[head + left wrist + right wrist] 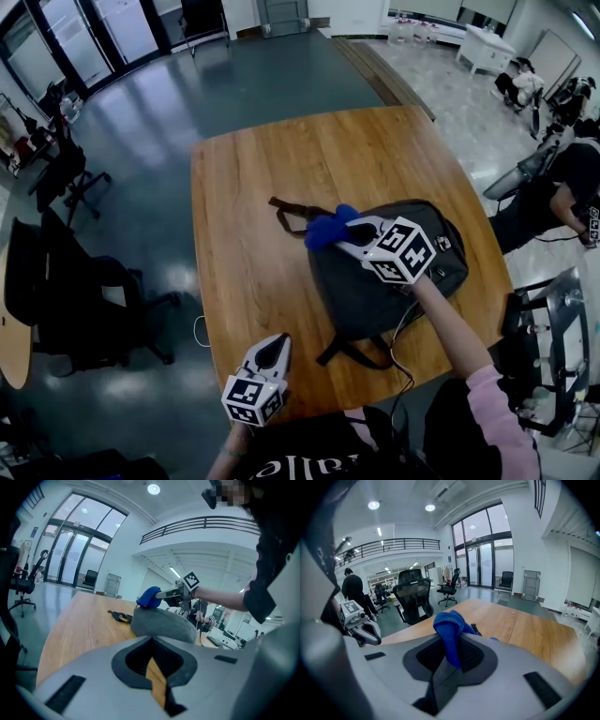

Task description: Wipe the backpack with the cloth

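A dark grey backpack (375,291) lies flat on the right half of the wooden table (253,206), its brown strap (286,211) trailing off to the left. My right gripper (345,234) is shut on a bunched blue cloth (326,230) at the bag's top left edge. The right gripper view shows the cloth (449,625) pinched between the jaws. My left gripper (278,342) rests near the table's front edge, left of the bag, jaws together and holding nothing. From the left gripper view the backpack (161,623) and the cloth (149,597) lie ahead.
Black office chairs (75,281) stand on the floor left of the table. A person (562,187) sits beyond the table's right side. A thin cable (403,347) runs over the front edge by the backpack's lower strap.
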